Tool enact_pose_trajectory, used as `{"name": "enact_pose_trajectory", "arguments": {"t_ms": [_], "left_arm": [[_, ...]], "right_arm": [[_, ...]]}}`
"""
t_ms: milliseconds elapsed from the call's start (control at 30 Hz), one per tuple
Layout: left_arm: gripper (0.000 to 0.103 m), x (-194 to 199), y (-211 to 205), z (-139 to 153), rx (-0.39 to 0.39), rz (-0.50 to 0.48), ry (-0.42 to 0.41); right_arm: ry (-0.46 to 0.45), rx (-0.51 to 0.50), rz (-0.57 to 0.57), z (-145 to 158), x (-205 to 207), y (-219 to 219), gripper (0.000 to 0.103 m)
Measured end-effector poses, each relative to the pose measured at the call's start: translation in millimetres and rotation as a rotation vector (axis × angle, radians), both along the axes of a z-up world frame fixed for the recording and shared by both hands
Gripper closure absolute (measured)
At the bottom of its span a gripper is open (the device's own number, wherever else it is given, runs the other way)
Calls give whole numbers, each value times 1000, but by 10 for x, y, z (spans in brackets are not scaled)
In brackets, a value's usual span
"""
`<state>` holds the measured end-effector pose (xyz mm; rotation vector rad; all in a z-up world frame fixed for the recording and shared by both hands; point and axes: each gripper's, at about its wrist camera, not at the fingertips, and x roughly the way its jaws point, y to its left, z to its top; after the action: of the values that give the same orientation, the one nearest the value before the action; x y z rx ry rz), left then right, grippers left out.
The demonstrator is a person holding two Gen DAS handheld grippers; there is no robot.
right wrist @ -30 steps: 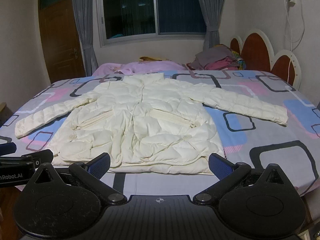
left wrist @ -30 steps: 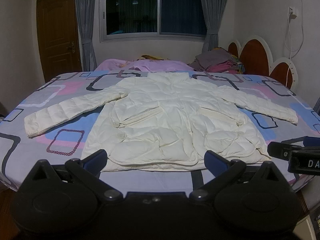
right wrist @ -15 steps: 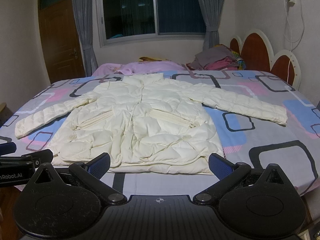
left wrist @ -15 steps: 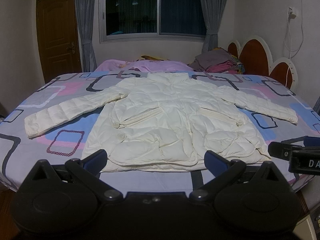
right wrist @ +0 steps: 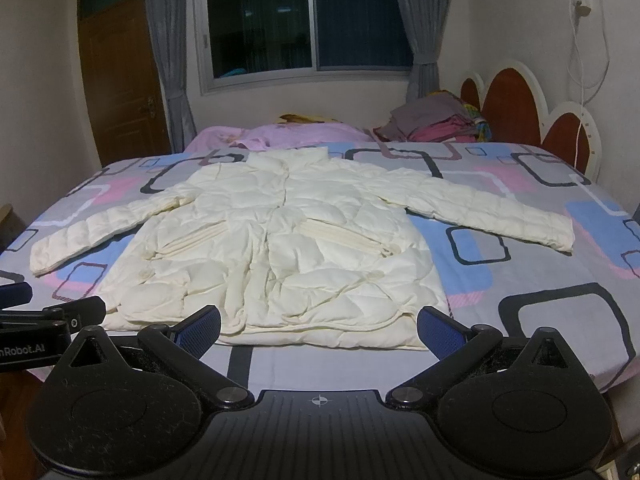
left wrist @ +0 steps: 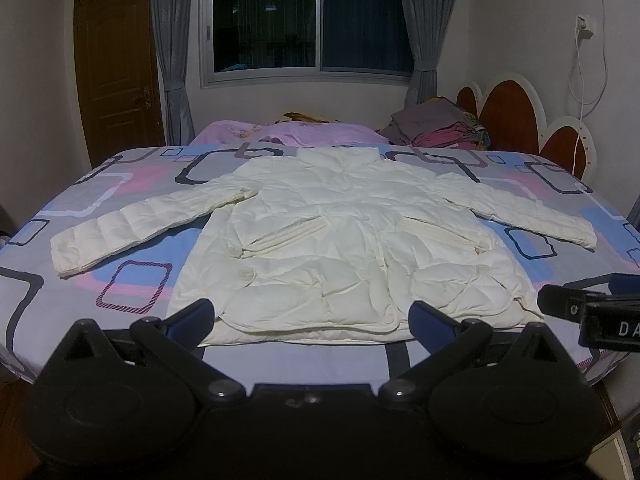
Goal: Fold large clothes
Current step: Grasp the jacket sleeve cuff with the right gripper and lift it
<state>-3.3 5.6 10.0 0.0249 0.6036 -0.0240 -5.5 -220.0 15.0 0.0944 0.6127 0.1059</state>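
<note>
- A white quilted puffer jacket (left wrist: pixel 344 240) lies flat, front side up, on the bed (left wrist: pixel 560 184); its hem faces the cameras and its collar points toward the window (left wrist: pixel 308 20).
- Both sleeves are spread outward: the left sleeve (left wrist: pixel 136 228) angles toward the near left edge of the patterned bedspread, and the right sleeve (right wrist: pixel 492 212) reaches toward the headboard (right wrist: pixel 516 100) side.
- The left gripper (left wrist: pixel 310 316) is held just off the near edge of the bed, level with the jacket's hem. Its blue-padded fingers are spread wide with nothing between them, and they touch no fabric.
- The right gripper (right wrist: pixel 320 328) hangs in the same way beside it, fingers fully apart and empty, short of the hem.
- Each gripper shows at the edge of the other's view: the right one at the far right of the left wrist view, the left one (right wrist: pixel 48 320) at the far left of the right wrist view.
- Compared with a second ago and half a second ago, nothing has visibly shifted: the jacket keeps the same outline and creases, and both grippers keep the same spread and the same position.
- Beyond the jacket, a pink blanket (left wrist: pixel 312 134) and a pile of folded clothes (left wrist: pixel 440 124) sit at the far side of the bed; a brown door (left wrist: pixel 116 68) stands at the left.
</note>
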Motion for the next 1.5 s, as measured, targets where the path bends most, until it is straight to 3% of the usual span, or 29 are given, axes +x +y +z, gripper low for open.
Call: {"name": "enact_pose_trajectory", "arguments": {"t_ms": [433, 600, 867, 1033, 1233, 1467, 1500], "left_arm": [[0, -14, 72, 6, -6, -1, -2], [0, 19, 80, 99, 24, -5, -72], [0, 459, 76, 121, -102, -78, -71], [3, 805, -100, 101, -102, -109, -129], [1, 1448, -532, -83, -42, -113, -178], [0, 2351, -1015, -345, -81, -123, -41], [0, 2457, -1087, -380, -70, -125, -33]], "right_arm": [[-6, -7, -4, 19, -16, 24, 0], [-25, -26, -52, 58, 42, -15, 0], [-78, -40, -171, 120, 325, -376, 0], [-101, -6, -280, 20, 708, -851, 0], [-80, 14, -418, -257, 1339, -1649, 0], [-2, 109, -581, -715, 2039, -2826, 1], [7, 124, -596, -779, 2114, -2942, 10]]}}
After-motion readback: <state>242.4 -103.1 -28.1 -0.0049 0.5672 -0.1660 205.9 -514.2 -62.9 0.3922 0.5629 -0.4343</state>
